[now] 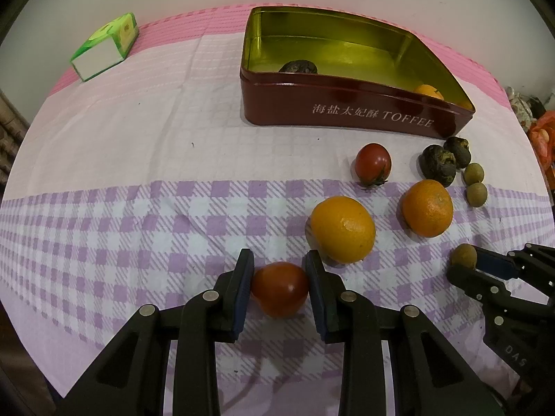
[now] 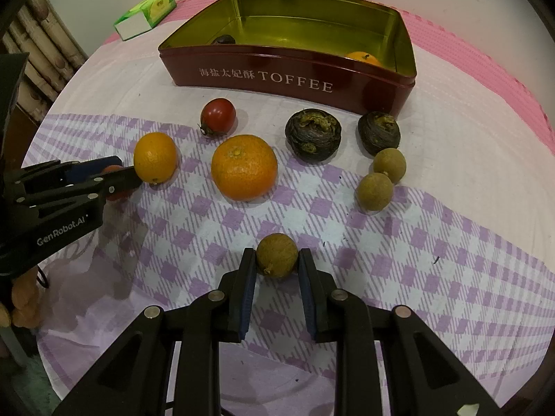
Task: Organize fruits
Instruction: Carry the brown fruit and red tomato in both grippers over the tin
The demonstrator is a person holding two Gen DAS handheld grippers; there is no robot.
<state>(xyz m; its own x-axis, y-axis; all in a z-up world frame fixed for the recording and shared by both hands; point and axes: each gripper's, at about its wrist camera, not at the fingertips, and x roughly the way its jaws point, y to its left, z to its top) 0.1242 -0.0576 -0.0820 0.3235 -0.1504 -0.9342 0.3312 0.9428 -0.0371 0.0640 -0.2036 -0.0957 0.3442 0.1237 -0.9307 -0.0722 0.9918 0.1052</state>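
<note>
- One tablecloth (image 1: 121, 159), the biggest thing: pale centre, purple check band near the grippers, pink band at the far edge.
- Red tin (image 2: 277, 79) with "TOFFEE" on its front wall, gold inside, open, at the far side of the cloth. In it: an orange (image 2: 364, 59) at the right end and a dark wrinkled fruit (image 2: 223, 40) at the left end.
- Left gripper (image 1: 279, 277): fingers clamped on a red tomato (image 1: 280, 289), pads pressing both sides, tomato on the check band.
- Right gripper (image 2: 276, 263): fingers closed tight on a small brown-green round fruit (image 2: 276, 254), down at the cloth.
- Green-and-white carton (image 1: 104, 46) lying at the far left, well apart from the tin.
- Two loose oranges on the cloth: bigger one (image 2: 244, 168) in the middle, smaller one (image 2: 155, 157) just beside the left gripper's tips.
- Two dark wrinkled fruits (image 2: 314, 137) and (image 2: 379, 131), in front of the tin's right half, apart from each other.
- Second tomato (image 2: 218, 116), red with stalk, in front of the tin, beyond the oranges.
- Two small brown-green fruits (image 2: 389, 164) and (image 2: 374, 190), touching, just right of the dark ones.
</note>
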